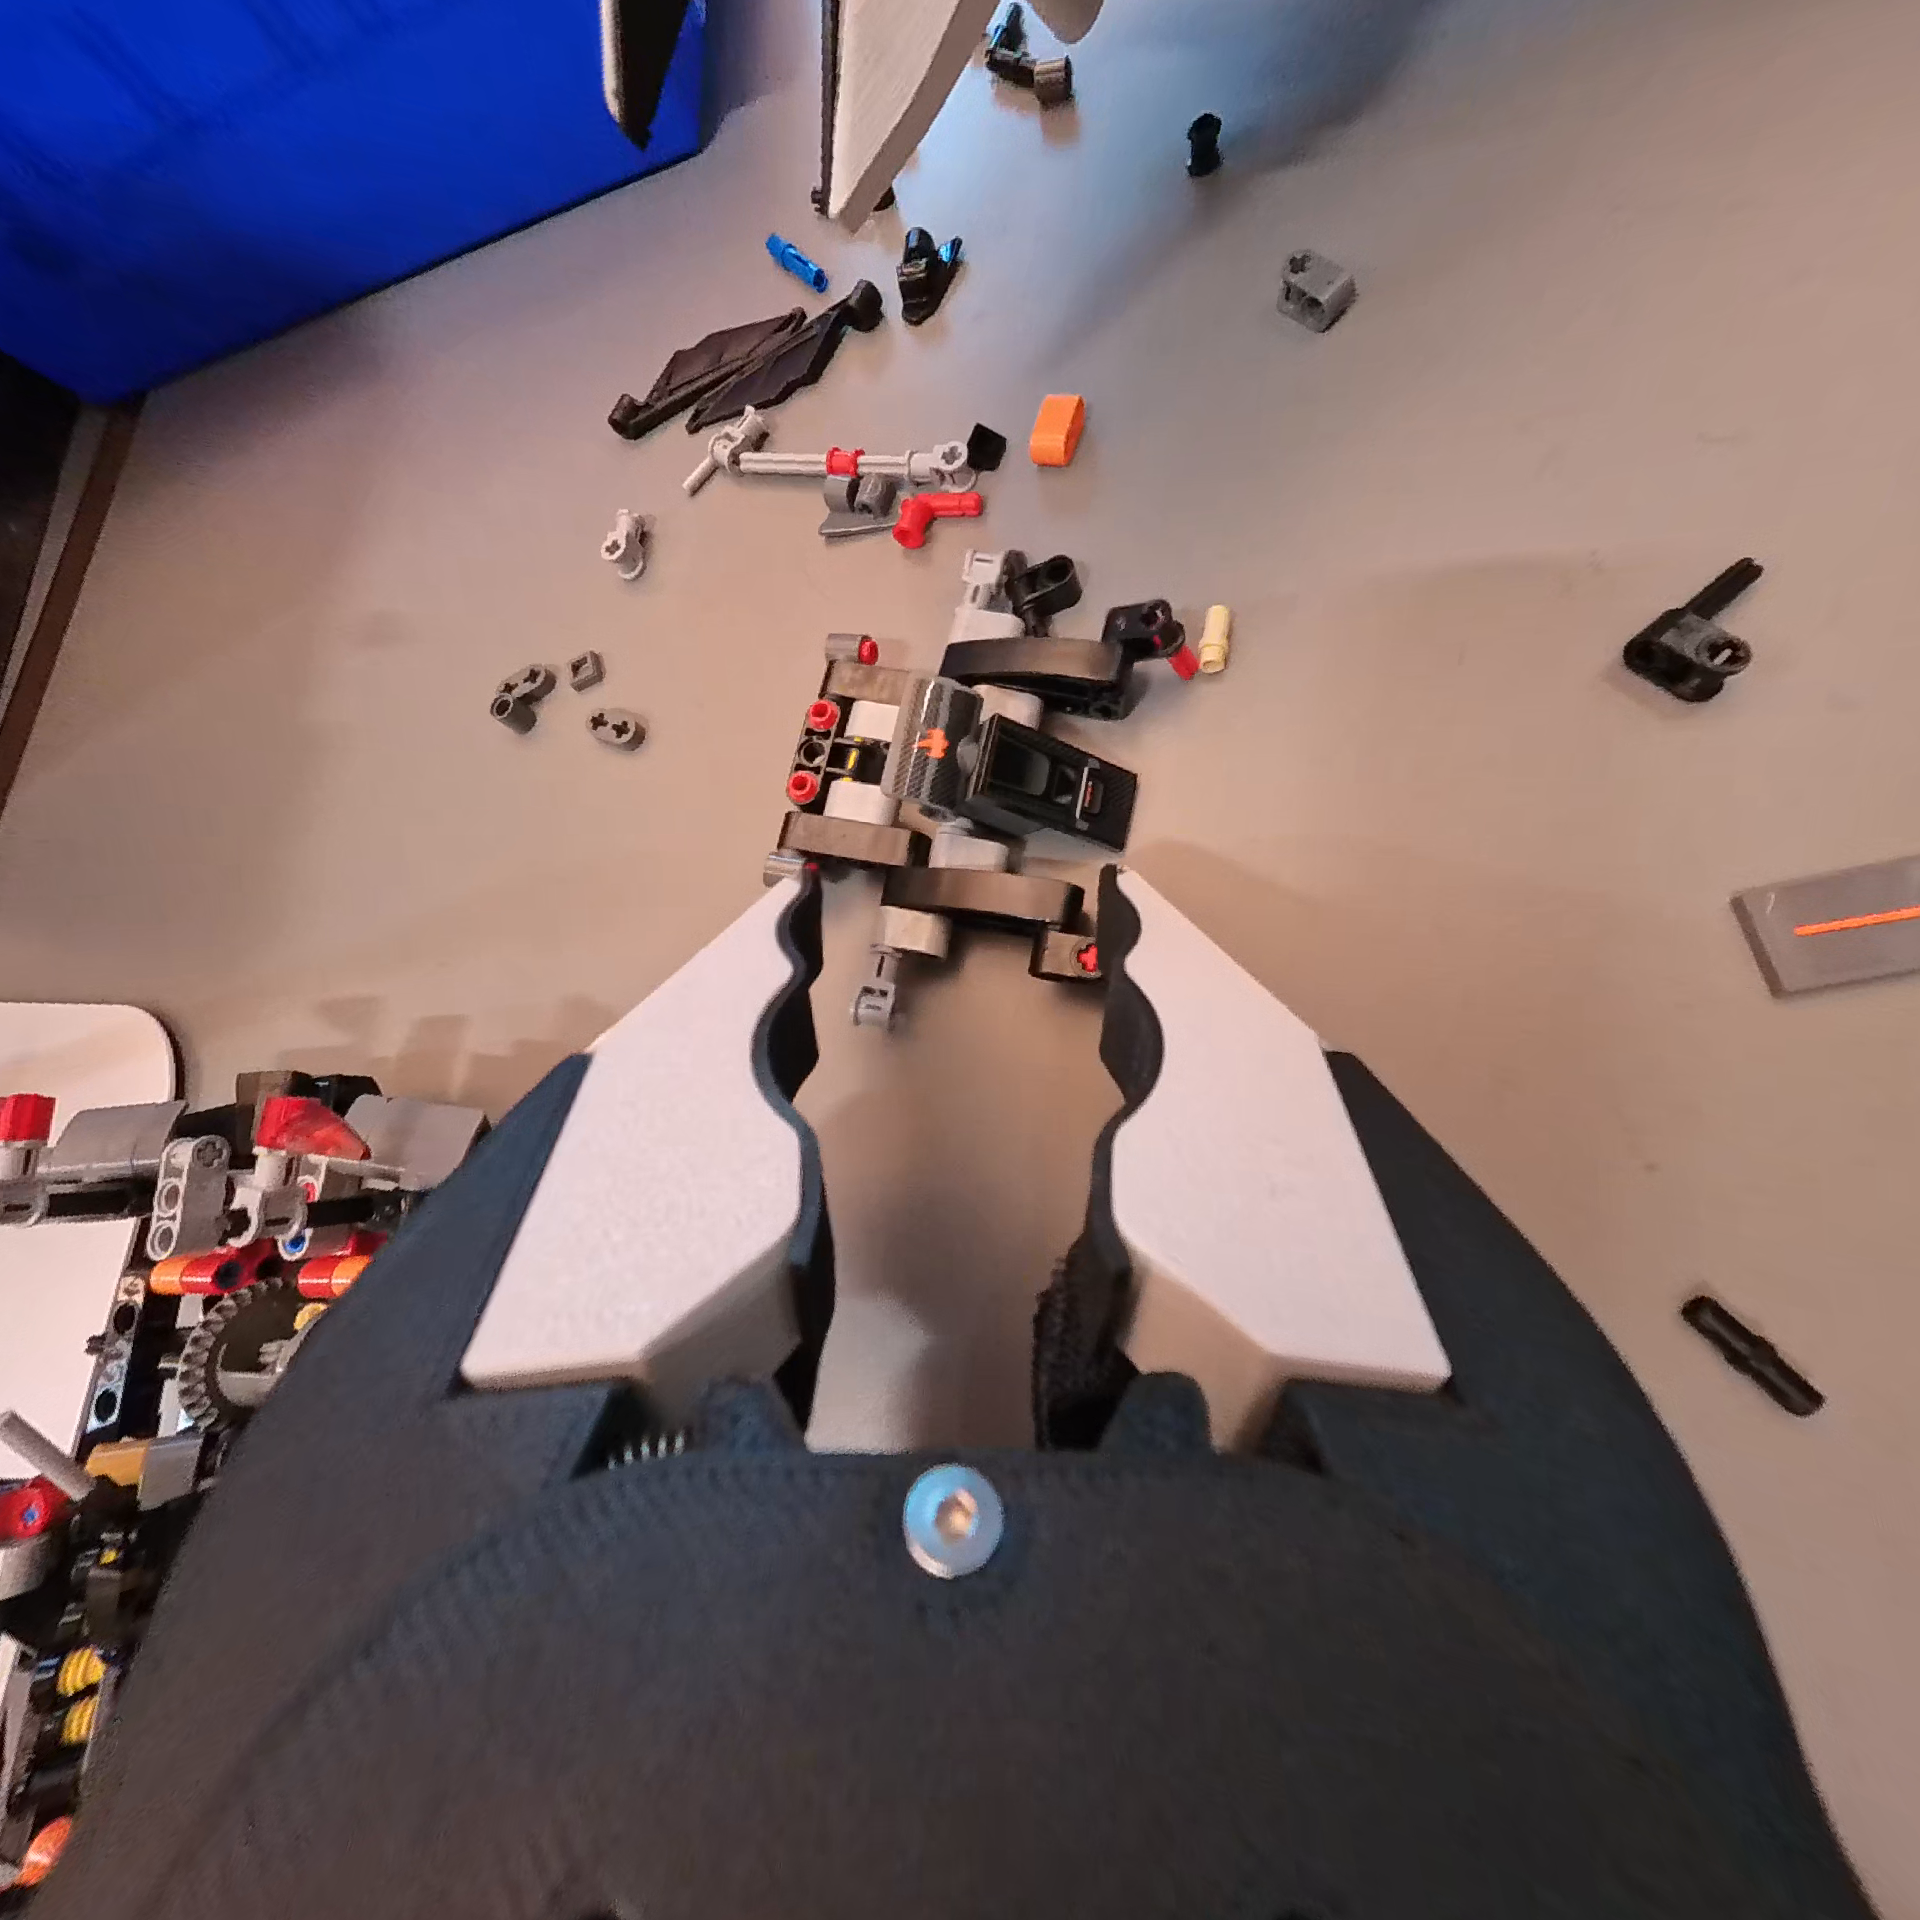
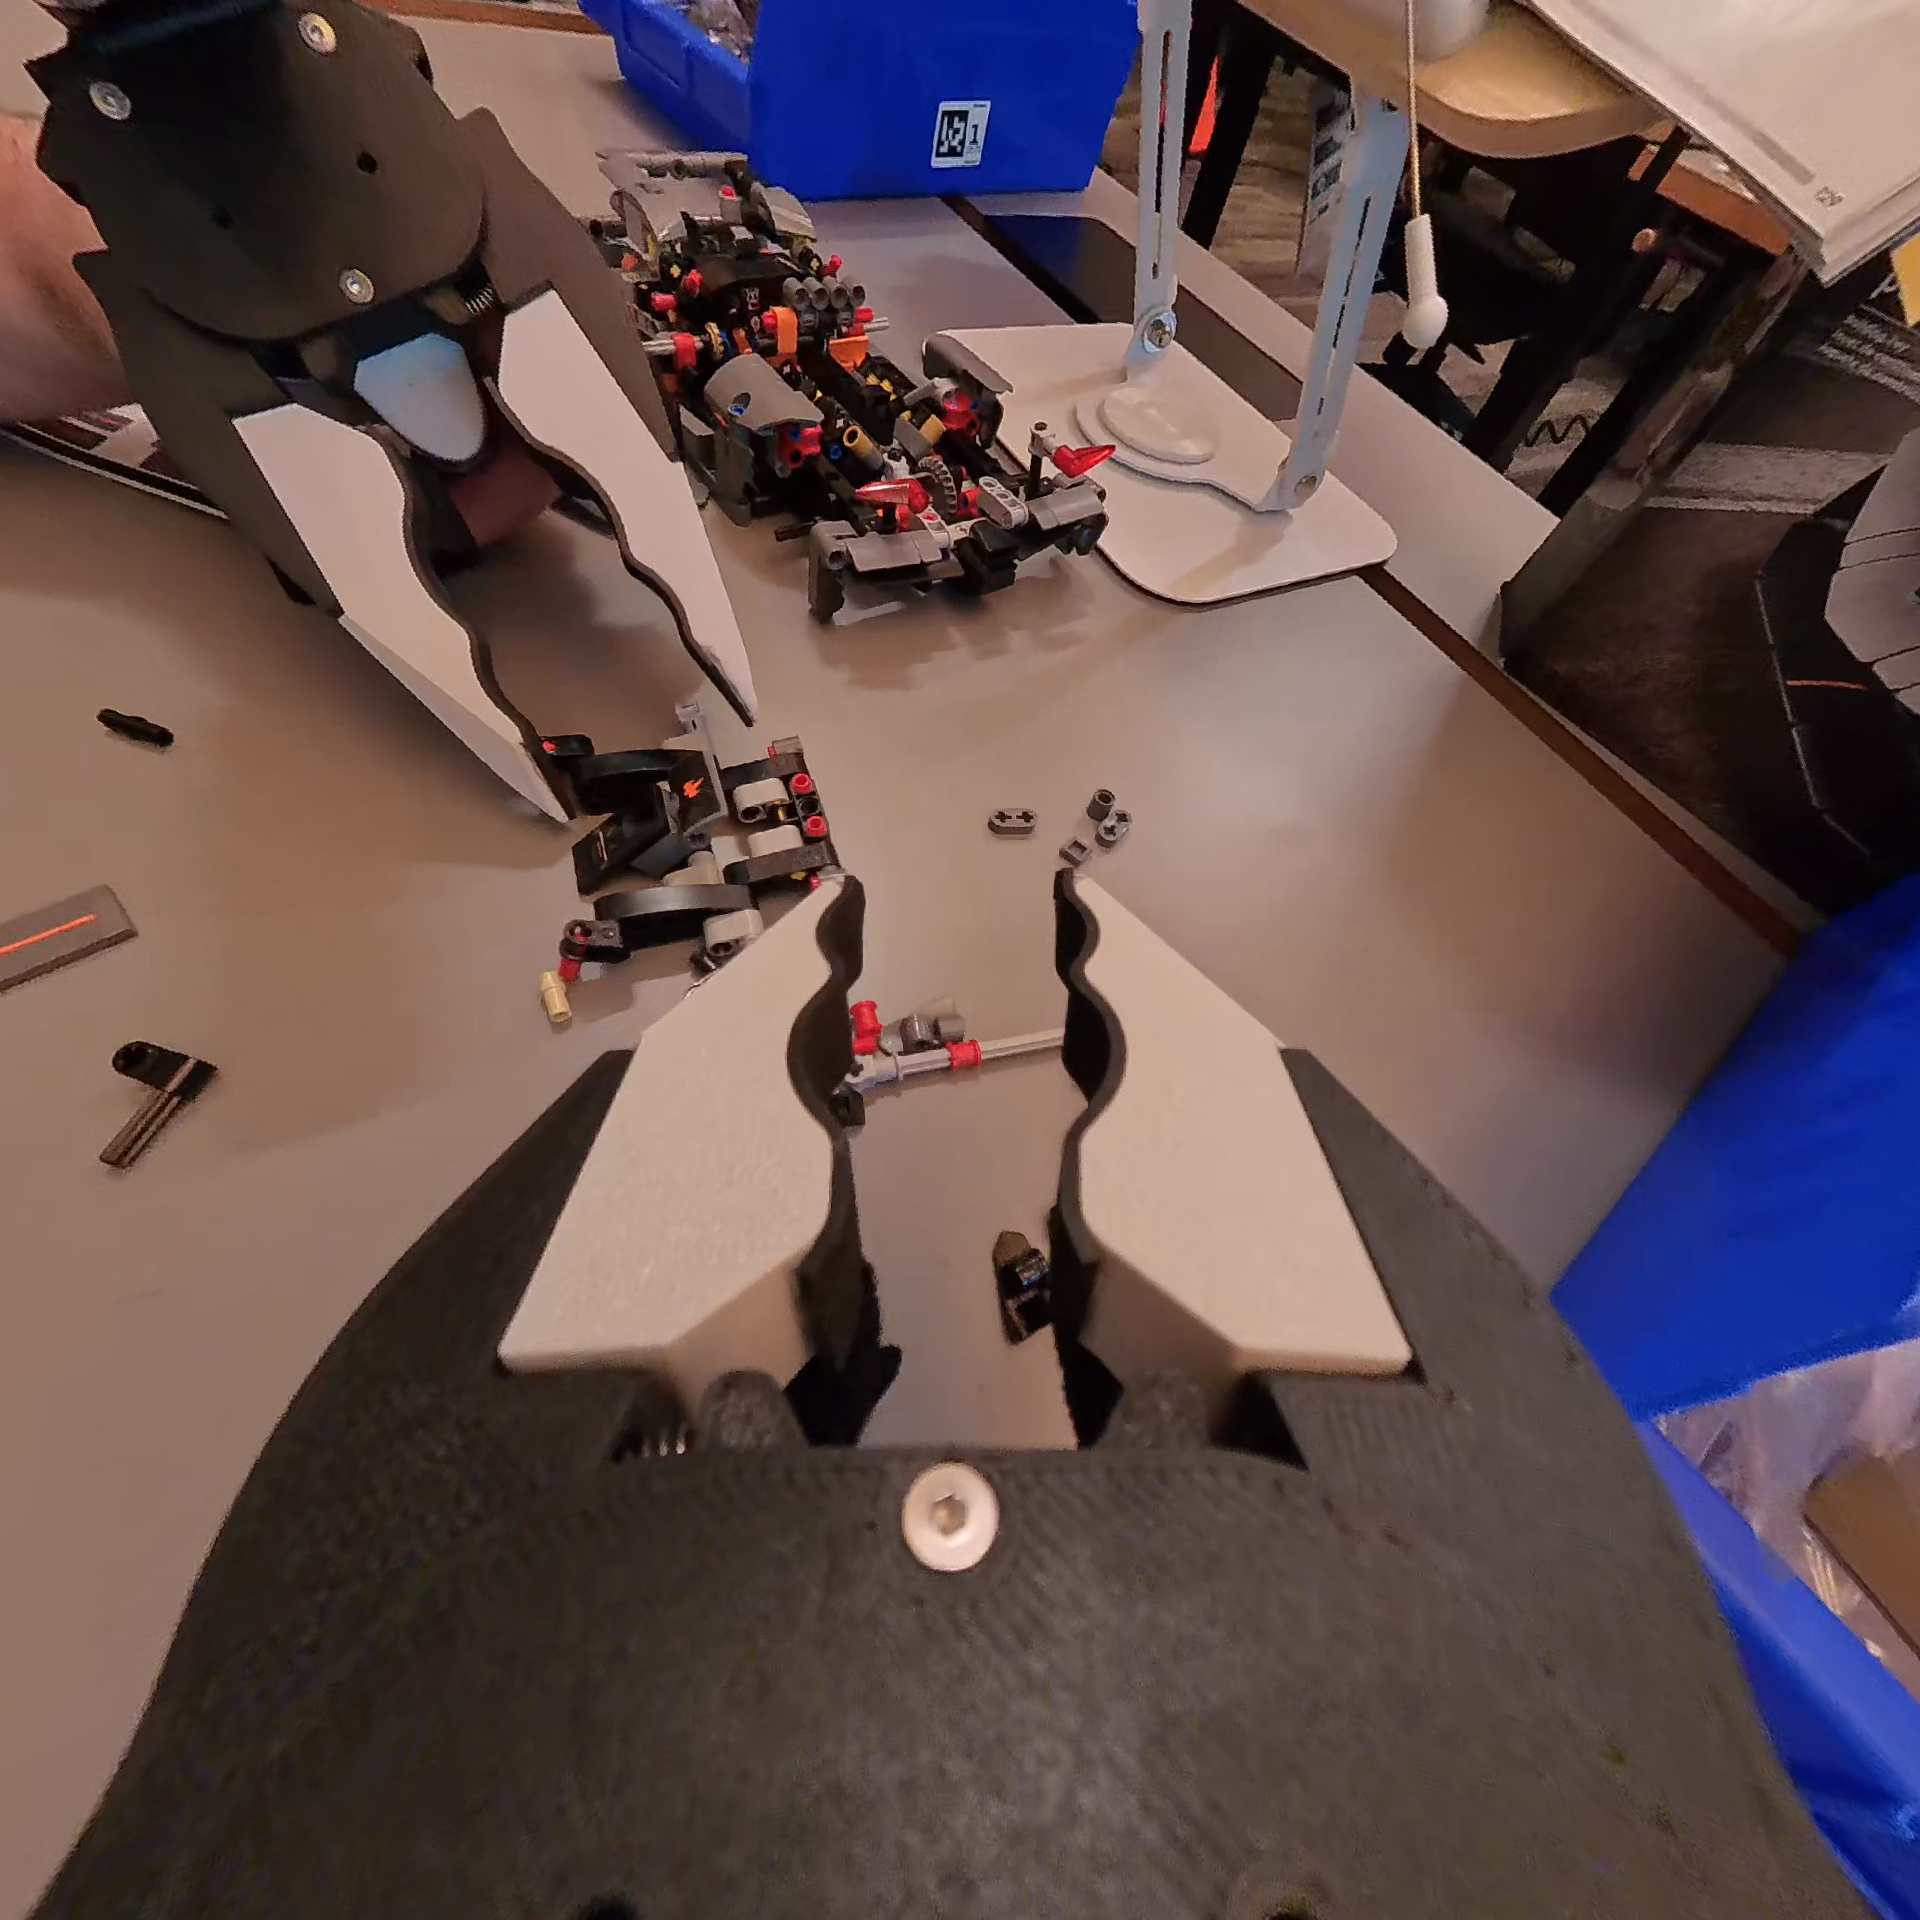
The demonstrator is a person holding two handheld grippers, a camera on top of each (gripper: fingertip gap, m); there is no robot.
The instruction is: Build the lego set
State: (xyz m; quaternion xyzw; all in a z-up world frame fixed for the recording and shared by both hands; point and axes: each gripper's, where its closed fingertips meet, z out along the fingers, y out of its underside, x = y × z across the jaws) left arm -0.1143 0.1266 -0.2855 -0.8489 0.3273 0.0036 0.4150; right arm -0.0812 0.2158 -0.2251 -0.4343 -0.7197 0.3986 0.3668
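Note:
A small black and grey sub-assembly (image 1: 956, 779) with red pins lies on the table; it also shows in the right wrist view (image 2: 696, 831). My left gripper (image 1: 951, 883) is open, its fingertips straddling the near end of the sub-assembly; it shows in the right wrist view (image 2: 649, 764) too. My right gripper (image 2: 956, 883) is open and empty above a grey axle piece with red bushes (image 2: 935, 1044), which also shows in the left wrist view (image 1: 831, 468). The large car chassis build (image 2: 831, 416) stands farther back.
Loose parts lie about: an orange piece (image 1: 1058, 428), a black panel (image 1: 748, 364), a grey cube (image 1: 1314, 291), a black connector (image 1: 1688, 644), small grey connectors (image 2: 1091, 821), a grey tile with an orange stripe (image 1: 1839, 925). A white stand base (image 2: 1226, 509) and blue bins (image 2: 935, 94) border the table. About 12 cm separates my left fingertips from my right. It is some 7 cm from my right tips to the orange piece (image 1: 1058, 428).

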